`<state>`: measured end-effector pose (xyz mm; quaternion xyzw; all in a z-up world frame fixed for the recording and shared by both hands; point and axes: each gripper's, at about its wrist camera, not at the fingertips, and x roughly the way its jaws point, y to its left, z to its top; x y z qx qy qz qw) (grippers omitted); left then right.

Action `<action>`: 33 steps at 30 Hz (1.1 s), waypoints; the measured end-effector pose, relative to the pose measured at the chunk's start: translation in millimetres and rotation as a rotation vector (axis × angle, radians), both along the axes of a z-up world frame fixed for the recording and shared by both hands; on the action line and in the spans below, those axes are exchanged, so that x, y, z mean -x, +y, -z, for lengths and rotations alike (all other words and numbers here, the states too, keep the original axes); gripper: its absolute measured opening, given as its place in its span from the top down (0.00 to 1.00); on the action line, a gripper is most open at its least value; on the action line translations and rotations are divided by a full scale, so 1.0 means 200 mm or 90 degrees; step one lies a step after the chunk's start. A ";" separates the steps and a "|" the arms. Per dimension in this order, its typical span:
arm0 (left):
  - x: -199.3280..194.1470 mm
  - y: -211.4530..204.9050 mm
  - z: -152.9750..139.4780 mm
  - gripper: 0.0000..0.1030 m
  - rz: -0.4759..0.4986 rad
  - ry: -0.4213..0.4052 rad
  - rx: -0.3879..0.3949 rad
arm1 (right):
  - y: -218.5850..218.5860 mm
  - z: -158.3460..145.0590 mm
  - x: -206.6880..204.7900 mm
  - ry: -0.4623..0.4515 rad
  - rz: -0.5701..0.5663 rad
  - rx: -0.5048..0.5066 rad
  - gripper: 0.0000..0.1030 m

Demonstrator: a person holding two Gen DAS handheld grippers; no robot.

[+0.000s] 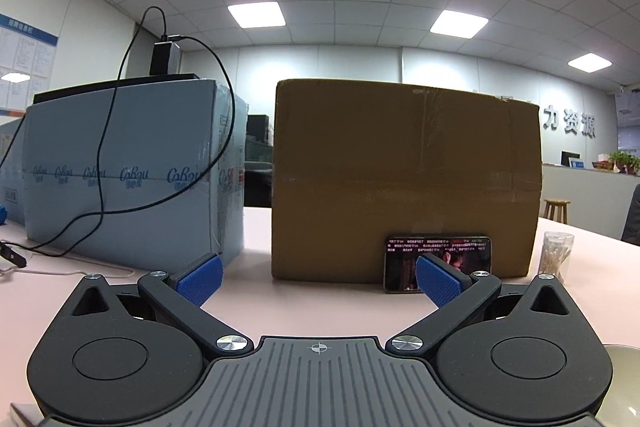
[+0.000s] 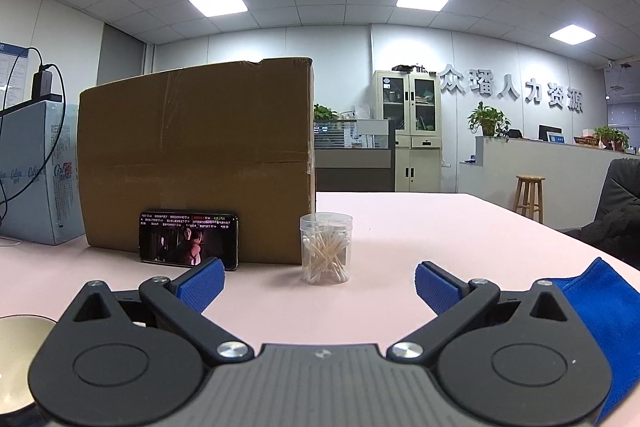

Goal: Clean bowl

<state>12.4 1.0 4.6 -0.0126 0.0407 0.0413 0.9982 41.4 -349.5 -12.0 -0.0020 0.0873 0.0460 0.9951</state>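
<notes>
A pale cream bowl sits on the pink table at the lower left edge of the right wrist view, mostly hidden behind the gripper body; its rim also shows at the lower right of the left wrist view. A blue cloth lies on the table at the right of the right gripper. My left gripper is open and empty, low over the table. My right gripper is open and empty, between the bowl and the cloth.
A brown cardboard box stands ahead with a phone leaning on it. A clear jar of cotton swabs stands beside it. A light blue box with black cables is at the left. A stool stands beyond the table.
</notes>
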 end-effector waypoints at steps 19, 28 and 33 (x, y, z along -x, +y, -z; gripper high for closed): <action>0.00 0.01 0.00 0.00 -0.007 0.012 0.008 | -0.01 0.00 -0.05 0.015 0.003 -0.010 0.00; 0.01 0.01 0.00 0.00 -0.005 0.013 0.009 | 0.00 0.00 -0.03 0.015 0.005 -0.012 0.00; 0.01 0.01 0.00 0.00 -0.006 0.014 0.011 | -0.01 0.01 -0.03 0.014 0.005 -0.016 0.00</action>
